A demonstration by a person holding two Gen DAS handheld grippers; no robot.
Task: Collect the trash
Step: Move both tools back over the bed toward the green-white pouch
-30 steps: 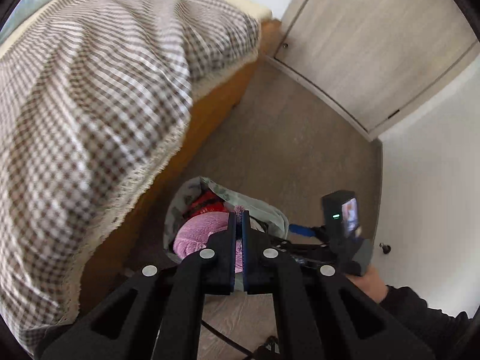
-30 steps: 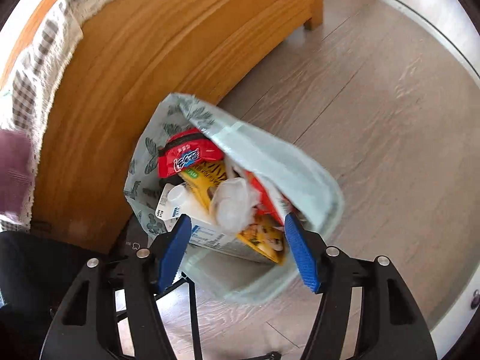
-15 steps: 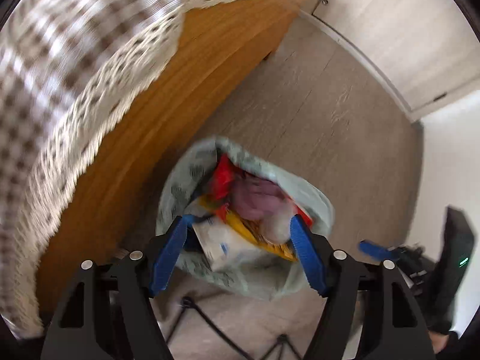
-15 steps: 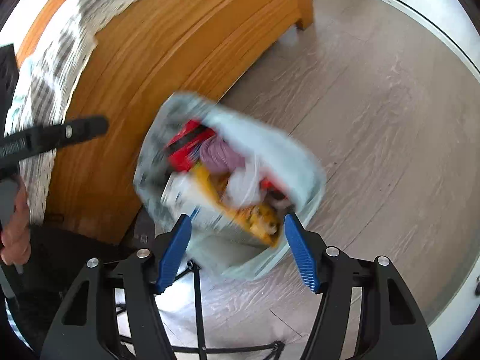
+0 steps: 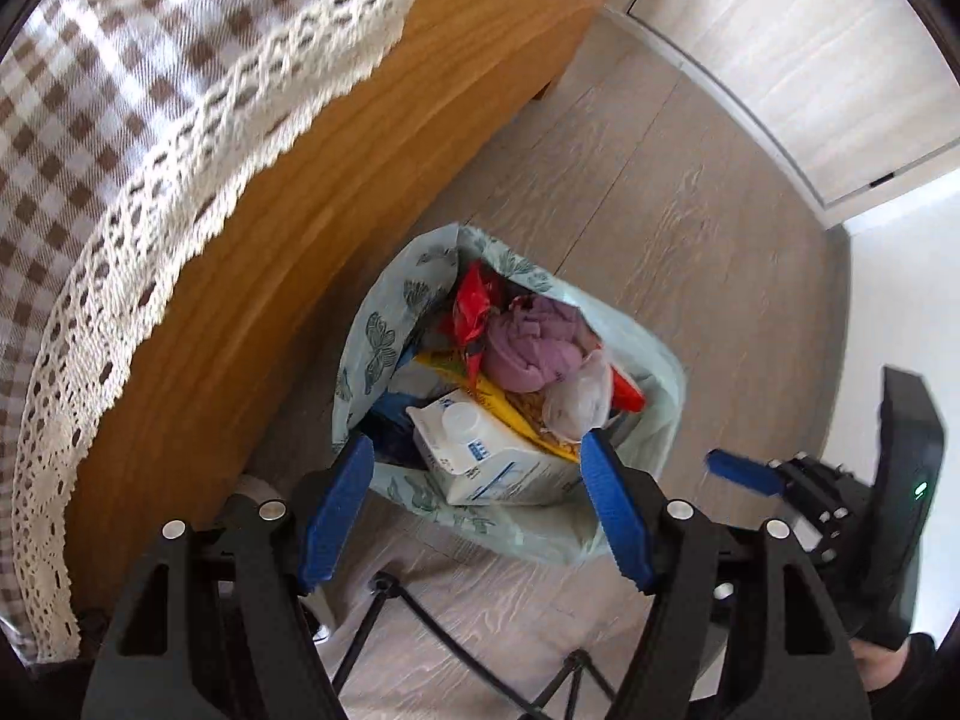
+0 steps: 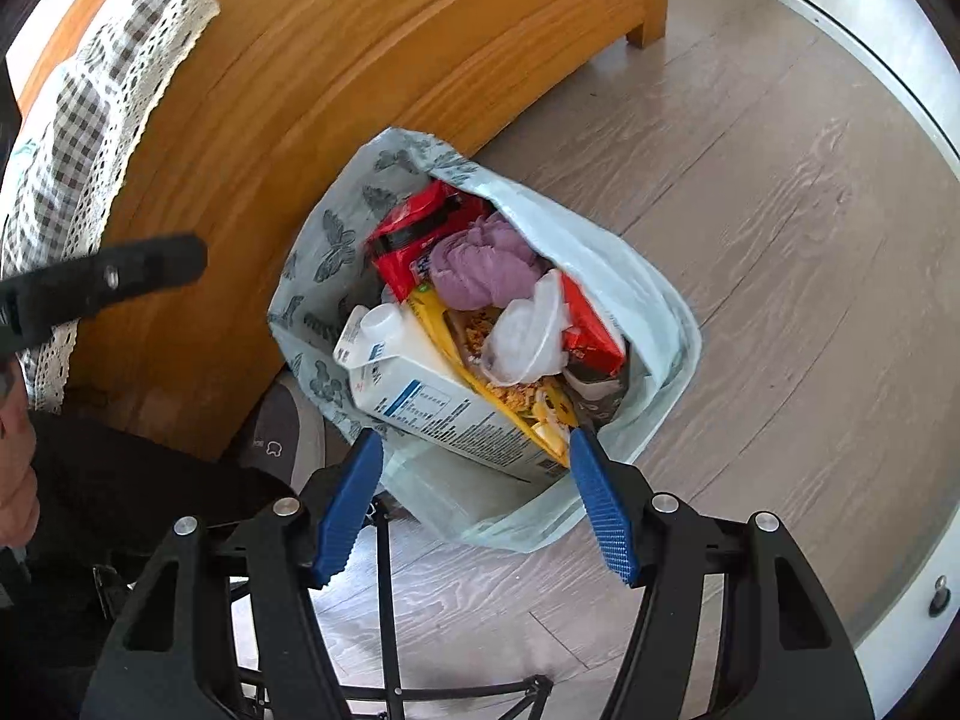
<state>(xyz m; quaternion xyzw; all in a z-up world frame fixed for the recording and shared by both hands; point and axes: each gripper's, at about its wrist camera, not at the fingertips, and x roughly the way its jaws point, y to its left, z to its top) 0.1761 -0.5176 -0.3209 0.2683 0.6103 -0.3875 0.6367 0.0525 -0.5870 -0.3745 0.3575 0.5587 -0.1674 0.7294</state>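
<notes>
Your left gripper [image 5: 477, 450] and right gripper [image 6: 474, 450]: jaws apart, empty, above the trash bag [image 6: 624, 276]; bag stood on the floor [image 6: 780, 228] beside the bed [image 6: 336, 60], holding carton [image 6: 432, 402], purple cloth [image 6: 480, 264]

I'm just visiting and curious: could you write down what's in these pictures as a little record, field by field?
place: wooden floor beside a wooden bed frame with a checked bedspread
container: pale green trash bag, open, standing on the floor
contents on top: purple crumpled cloth, white carton, red wrapper, clear plastic, yellow packet
left gripper: fingers open, empty, above the bag
right gripper: fingers open, empty, above the bag
</notes>
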